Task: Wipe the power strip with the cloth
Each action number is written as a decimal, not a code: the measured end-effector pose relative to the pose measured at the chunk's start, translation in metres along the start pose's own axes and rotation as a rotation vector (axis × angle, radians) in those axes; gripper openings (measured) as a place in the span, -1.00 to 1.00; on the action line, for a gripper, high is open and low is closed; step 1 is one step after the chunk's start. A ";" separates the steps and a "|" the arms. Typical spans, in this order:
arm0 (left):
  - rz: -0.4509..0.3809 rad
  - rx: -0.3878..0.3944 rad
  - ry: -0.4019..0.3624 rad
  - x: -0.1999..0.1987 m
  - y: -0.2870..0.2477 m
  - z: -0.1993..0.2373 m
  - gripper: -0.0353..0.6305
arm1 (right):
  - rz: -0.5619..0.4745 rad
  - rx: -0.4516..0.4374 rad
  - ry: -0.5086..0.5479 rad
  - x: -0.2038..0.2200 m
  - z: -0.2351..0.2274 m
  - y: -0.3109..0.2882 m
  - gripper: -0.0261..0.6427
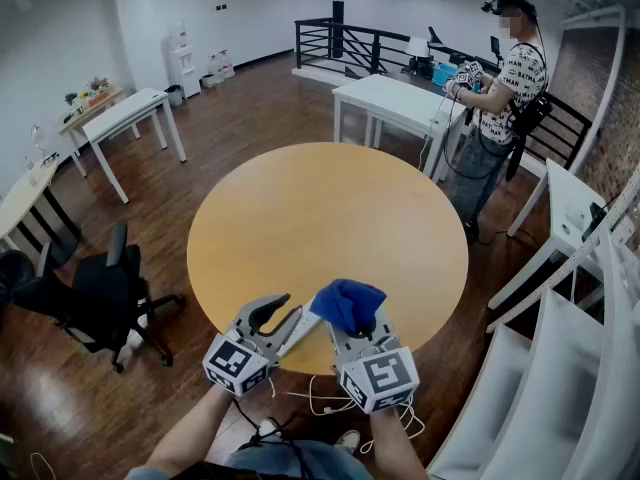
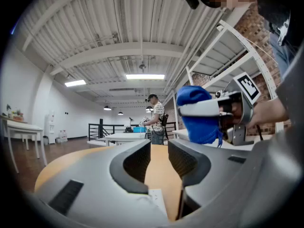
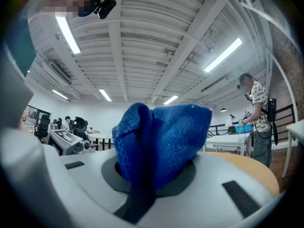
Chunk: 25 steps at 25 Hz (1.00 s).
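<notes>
A round wooden tabletop [image 1: 330,218] is seen from above, with two hand-held grippers at its near edge. The right hand-held gripper [image 1: 358,326] is clamped on a bunched blue cloth [image 1: 348,301], which is held up above the tabletop edge. Just beside it, the left hand-held gripper [image 1: 275,318] is held low with its jaws apart, and bare wood is seen through the gap. A white end, apparently the power strip [image 2: 156,199], is seen low between those jaws on the tabletop. It is not touched by the right jaw. The cloth is held apart from the strip.
</notes>
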<state>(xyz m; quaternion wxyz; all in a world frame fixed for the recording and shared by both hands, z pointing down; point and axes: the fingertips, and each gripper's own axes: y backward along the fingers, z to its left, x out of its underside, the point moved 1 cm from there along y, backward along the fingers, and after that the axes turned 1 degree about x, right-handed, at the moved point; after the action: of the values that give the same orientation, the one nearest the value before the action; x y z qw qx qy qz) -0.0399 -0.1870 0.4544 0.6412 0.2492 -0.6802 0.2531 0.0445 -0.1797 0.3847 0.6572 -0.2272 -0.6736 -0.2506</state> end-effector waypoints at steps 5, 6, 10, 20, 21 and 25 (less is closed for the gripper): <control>0.163 0.002 -0.015 0.063 0.001 0.004 -0.29 | -0.002 0.019 -0.008 0.008 -0.001 0.003 -0.74; 0.198 -0.003 -0.012 0.078 0.003 0.005 -0.25 | 0.005 0.021 -0.010 0.011 -0.001 0.003 -0.74; 0.322 -0.028 0.016 0.135 0.015 0.008 -0.08 | 0.042 0.018 -0.021 0.023 0.000 0.007 -0.74; 0.567 -0.058 0.044 0.217 0.034 0.005 0.06 | 0.082 0.014 -0.052 0.040 0.001 0.008 -0.74; 0.576 -0.060 0.035 0.219 0.034 0.004 0.06 | 0.082 0.015 -0.056 0.042 0.000 0.009 -0.74; 0.595 -0.085 -0.003 0.221 0.033 0.004 0.06 | 0.101 0.020 -0.073 0.051 0.001 0.011 -0.74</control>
<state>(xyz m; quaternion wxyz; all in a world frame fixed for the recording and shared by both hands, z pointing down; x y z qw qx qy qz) -0.0768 -0.1686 0.6744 0.5478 0.0122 -0.7343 0.4007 0.0492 -0.1719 0.4361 0.6464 -0.2631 -0.6872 -0.2020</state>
